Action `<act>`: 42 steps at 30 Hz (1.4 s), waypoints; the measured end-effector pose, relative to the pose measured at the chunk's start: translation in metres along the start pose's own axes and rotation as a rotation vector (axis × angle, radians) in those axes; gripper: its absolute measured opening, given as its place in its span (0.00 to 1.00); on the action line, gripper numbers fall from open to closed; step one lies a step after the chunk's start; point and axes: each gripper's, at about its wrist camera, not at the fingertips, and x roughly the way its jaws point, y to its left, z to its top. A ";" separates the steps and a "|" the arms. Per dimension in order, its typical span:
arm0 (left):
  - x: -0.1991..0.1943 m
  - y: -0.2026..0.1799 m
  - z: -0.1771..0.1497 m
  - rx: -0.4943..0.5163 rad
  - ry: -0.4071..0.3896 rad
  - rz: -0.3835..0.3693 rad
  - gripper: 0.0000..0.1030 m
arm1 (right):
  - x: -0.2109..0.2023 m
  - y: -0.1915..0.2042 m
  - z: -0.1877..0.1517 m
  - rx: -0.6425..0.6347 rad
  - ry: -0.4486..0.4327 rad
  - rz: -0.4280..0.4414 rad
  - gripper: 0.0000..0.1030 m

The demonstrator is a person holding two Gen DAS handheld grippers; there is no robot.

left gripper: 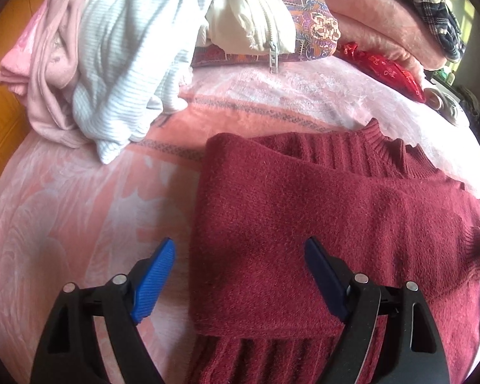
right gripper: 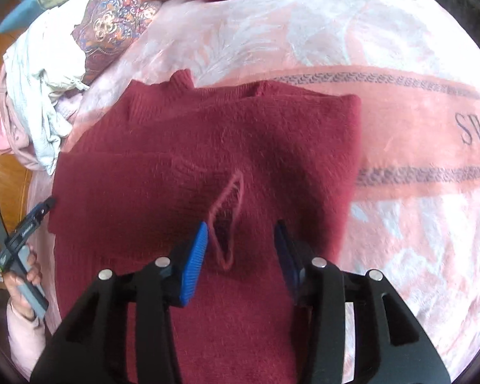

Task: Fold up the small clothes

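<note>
My dark red fuzzy knit sweater lies on the pink patterned blanket of the bed, and I judge it about halfway folded: both sides are turned in over the middle, making a long panel with the ribbed collar at the far end. The lengthwise fold toward the collar is still to do. A heap of unfolded pale clothes waits near the bed's far corner. My left claw is spread wide over the sweater's edge, gripping nothing. My right claw hangs partly spread above the middle, pads clear of the knit, where a loose loop of wool stands up.
</note>
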 end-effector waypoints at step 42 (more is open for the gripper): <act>0.019 -0.017 -0.004 0.124 0.027 0.080 0.66 | -0.022 -0.027 0.005 -0.066 -0.108 -0.142 0.21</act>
